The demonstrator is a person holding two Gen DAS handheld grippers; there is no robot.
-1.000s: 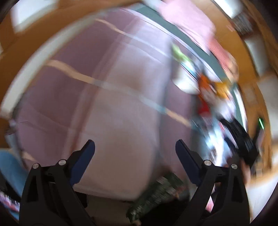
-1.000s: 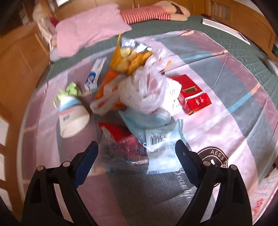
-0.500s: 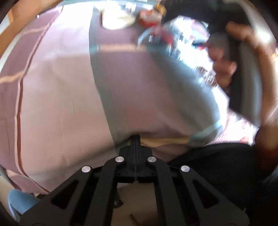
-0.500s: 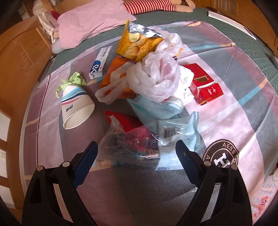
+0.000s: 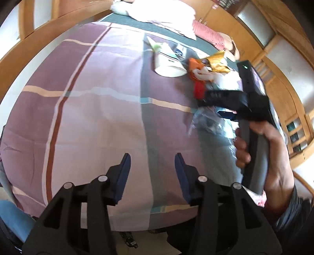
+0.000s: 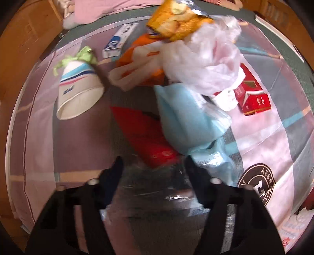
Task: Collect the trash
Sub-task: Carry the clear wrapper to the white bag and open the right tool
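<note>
Trash lies piled on a checked bedspread (image 6: pixel 274 137): a paper cup (image 6: pixel 78 94) on its side, a toothpaste box (image 6: pixel 117 41), an orange chip bag (image 6: pixel 176 21), a white plastic bag (image 6: pixel 206 58), a red cigarette box (image 6: pixel 253 96), a red wrapper (image 6: pixel 145 133) and a pale blue packet (image 6: pixel 186 119). My right gripper (image 6: pixel 154 168) points down at the pile's near edge. Its jaws are closing with a crinkled clear plastic bag (image 6: pixel 153 188) between them. My left gripper (image 5: pixel 153 172) hovers over bare bedspread left of the pile, jaws opening, nothing between them. The left wrist view shows the cup (image 5: pixel 168 62) and the right gripper (image 5: pixel 225 100).
A person's hand (image 5: pixel 274 157) holds the right gripper's handle. A pink pillow (image 6: pixel 109 9) lies at the head of the bed. A wooden bed frame (image 5: pixel 39 39) runs around the mattress. The bed's near edge and the floor (image 5: pixel 137 239) show under the left gripper.
The left gripper went from wide open to shut, then partly open, and its view swung over the bed. The right gripper sank onto the pile and its jaws narrowed around the clear bag.
</note>
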